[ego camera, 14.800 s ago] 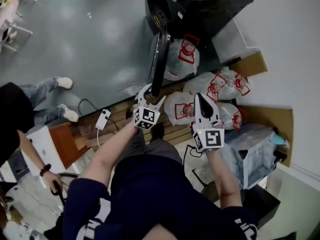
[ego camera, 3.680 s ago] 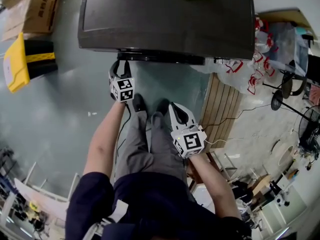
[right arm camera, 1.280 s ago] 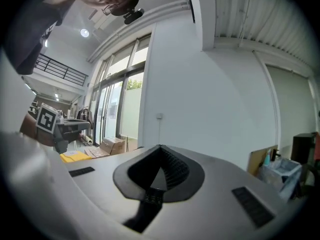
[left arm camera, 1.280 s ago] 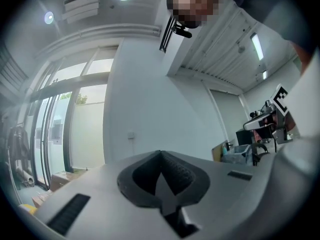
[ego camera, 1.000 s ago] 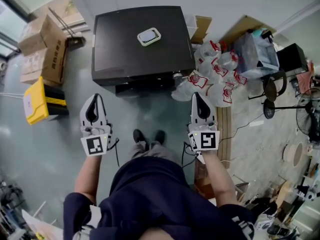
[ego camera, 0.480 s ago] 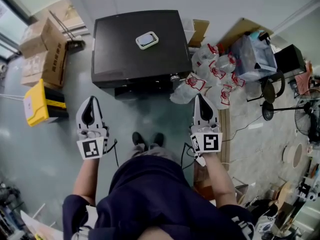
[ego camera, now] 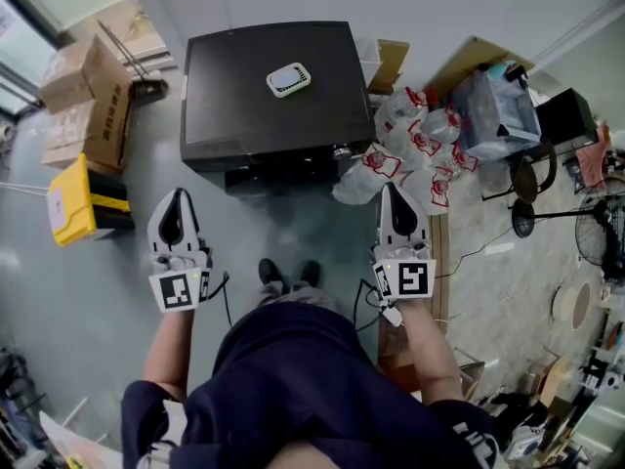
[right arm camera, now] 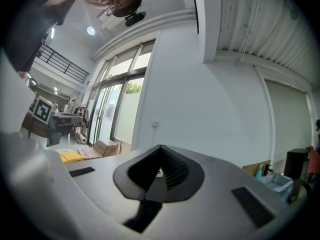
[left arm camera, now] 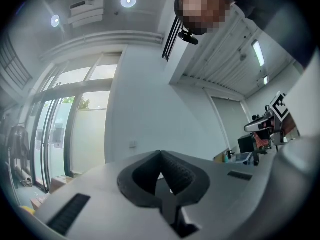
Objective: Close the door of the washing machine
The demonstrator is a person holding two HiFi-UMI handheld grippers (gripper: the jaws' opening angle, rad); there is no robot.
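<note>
At the tips, jaws closed together on nothing in both left gripper (ego camera: 179, 195) and right gripper (ego camera: 392, 188), level, either side of the shoes (ego camera: 272, 273). Just beyond, washing machine (ego camera: 256, 106), door (ego camera: 281, 177) shut against its front; plastic bags (ego camera: 405, 154) piled alongside.

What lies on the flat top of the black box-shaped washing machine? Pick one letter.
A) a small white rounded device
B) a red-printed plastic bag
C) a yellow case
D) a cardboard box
A: the head view shows a small white rounded device on the black washing machine, while the yellow case sits off to its left.
</note>
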